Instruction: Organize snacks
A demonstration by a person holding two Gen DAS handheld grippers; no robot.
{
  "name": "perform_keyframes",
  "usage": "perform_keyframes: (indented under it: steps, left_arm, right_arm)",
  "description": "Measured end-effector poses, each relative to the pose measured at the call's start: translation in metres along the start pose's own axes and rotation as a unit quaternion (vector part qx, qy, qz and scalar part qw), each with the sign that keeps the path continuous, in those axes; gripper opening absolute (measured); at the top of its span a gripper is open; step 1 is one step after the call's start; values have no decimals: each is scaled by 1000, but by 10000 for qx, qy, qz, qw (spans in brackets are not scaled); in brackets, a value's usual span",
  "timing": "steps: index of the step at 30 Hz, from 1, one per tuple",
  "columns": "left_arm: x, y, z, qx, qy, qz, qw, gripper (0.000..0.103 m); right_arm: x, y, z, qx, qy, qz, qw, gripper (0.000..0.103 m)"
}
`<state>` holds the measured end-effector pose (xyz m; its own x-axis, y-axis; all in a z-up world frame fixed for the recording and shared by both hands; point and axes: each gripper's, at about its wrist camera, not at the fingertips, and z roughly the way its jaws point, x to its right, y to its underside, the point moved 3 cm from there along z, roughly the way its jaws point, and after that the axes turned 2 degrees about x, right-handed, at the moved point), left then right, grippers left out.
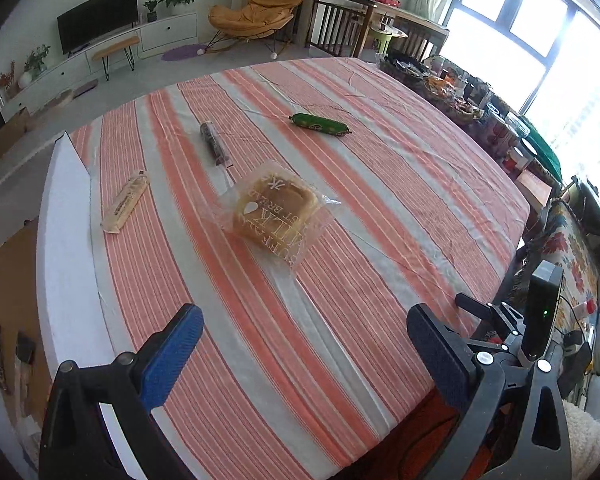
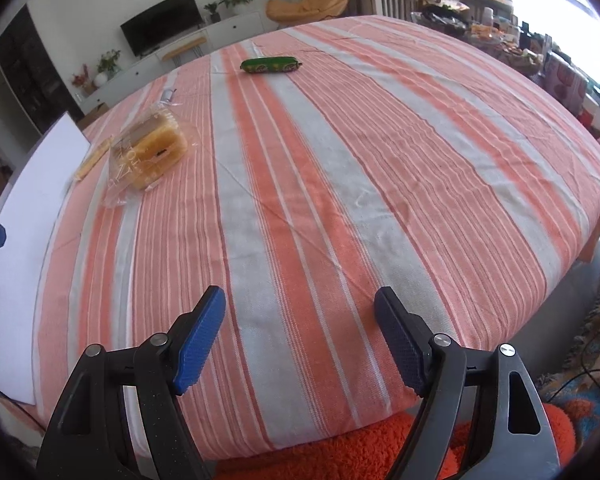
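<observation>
A bagged slice of toast bread lies mid-table on the striped cloth; it also shows at the left in the right wrist view. A dark snack stick, a green sausage pack and a tan wafer bar lie beyond and left of it. The green pack also shows far off in the right wrist view. My left gripper is open and empty near the table's front edge. My right gripper is open and empty over the front edge.
A white box wall stands along the table's left edge, with cardboard beside it. Baskets and jars of snacks crowd a side table at the right. An orange fuzzy seat lies below the front edge.
</observation>
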<state>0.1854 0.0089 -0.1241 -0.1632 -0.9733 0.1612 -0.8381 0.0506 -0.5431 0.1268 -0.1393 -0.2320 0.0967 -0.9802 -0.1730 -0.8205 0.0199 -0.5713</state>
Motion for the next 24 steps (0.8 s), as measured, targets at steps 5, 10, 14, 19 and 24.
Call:
perform_keyframes:
  steps: [5,10,14,19,24]
  left_arm:
    - [-70,-77,17,29,-476,-604,9970,101]
    - [-109,-107,91,-575,-1093,-538,9909,101]
    - [-134,-101,143,-930,-1576,-503,9818,91]
    - [-161,-95,168,-938,-1751,-608,9782,87]
    - [-180,-90,184,-940,-1997,-532,9739,87]
  right_arm:
    - [-4,-1,3,-51,28,-115,9999,85]
    - [-5,-1,4,-58,52,-162,9998,86]
    - [-5,0,4,-53,39,-166,9998,86]
    - [-4,-1,3,-41,0,-145,9999,86]
    - [-5,-2,4,-47,-53,-148,9999,88]
